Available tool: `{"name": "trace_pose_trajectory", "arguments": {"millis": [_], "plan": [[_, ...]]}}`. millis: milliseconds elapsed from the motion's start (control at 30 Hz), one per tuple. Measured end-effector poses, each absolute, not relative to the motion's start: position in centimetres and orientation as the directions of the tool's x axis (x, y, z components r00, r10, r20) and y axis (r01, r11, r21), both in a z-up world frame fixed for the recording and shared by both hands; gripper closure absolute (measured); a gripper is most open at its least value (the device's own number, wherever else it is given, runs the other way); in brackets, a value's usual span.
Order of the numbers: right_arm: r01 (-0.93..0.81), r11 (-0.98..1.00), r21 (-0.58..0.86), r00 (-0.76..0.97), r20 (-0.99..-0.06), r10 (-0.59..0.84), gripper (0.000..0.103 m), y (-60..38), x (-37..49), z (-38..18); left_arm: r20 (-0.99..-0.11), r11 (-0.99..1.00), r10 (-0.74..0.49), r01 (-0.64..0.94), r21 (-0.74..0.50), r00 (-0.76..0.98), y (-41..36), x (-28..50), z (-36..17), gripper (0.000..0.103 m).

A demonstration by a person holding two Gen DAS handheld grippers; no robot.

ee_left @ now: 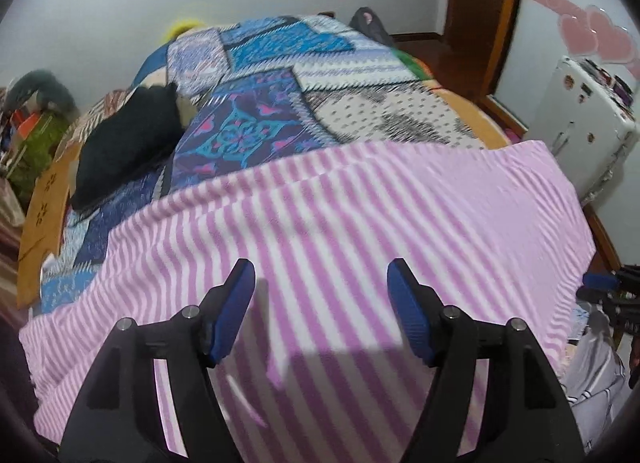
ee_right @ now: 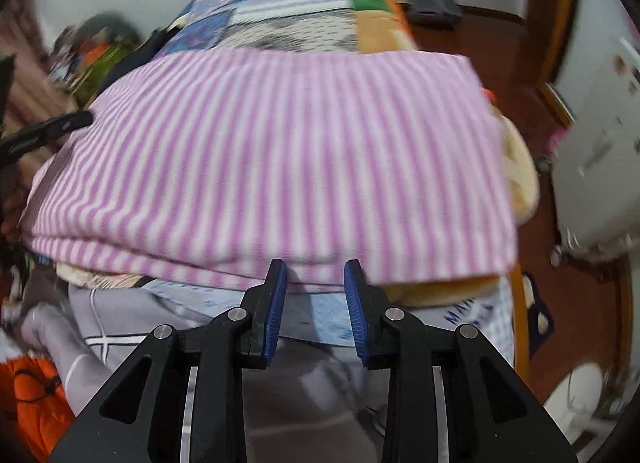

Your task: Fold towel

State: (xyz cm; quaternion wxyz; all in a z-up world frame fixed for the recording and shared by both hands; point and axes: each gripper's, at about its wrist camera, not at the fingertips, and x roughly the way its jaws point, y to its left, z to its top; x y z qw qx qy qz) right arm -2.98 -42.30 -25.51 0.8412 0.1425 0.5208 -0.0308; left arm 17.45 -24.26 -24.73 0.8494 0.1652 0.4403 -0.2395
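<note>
Towel (ee_left: 320,223), pink-and-white striped: lies folded in layers across the near end of the bed (ee_left: 460,103), over a patchwork quilt (ee_left: 256,111). Left gripper (ee_left: 321,283): jaws wide apart above the towel, nothing between them. Right gripper (ee_right: 315,283): jaws narrowly parted at the towel's near edge, gripping nothing. Black cushion (ee_left: 124,143): on the quilt, beyond the towel's left side.

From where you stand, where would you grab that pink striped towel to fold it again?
Probably the near edge of the pink striped towel, coming in level from the front. It already lies folded on the bed, and its stacked layers hang just past the bed's edge, right ahead of the right tongs, which are empty and only slightly apart.
</note>
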Motion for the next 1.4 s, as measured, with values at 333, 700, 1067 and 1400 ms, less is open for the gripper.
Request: {"name": "trace_pose_trajectory", "arguments": {"millis": [333, 700, 1067, 1400], "plan": [[0.374, 0.916, 0.146, 0.520, -0.851, -0.077, 0.048, -46.4, -4.5, -23.3, -0.791, 0.757, -0.355, 0.650, 0.069, 0.498, -30.4, 16.6, -22.1, 0.033], [0.513, 0.823, 0.244, 0.523, -0.849, -0.075, 0.041, -49.4, -6.7, -25.9, -0.862, 0.605, -0.359, 0.792, 0.077, 0.358, -39.6, 13.6, -25.8, 0.032], [0.536, 0.744, 0.399, 0.594, -0.805, 0.004, 0.041, -51.4, -6.9, -28.2, -0.919, 0.525, -0.294, 0.848, 0.075, 0.263, -45.5, 11.5, -29.8, 0.032], [0.516, 0.697, 0.498, 0.642, -0.763, 0.070, 0.051, -52.2, -6.2, -30.0, -0.928, 0.526, -0.244, 0.842, 0.118, 0.282, -46.7, 11.8, -31.5, 0.032]]}}
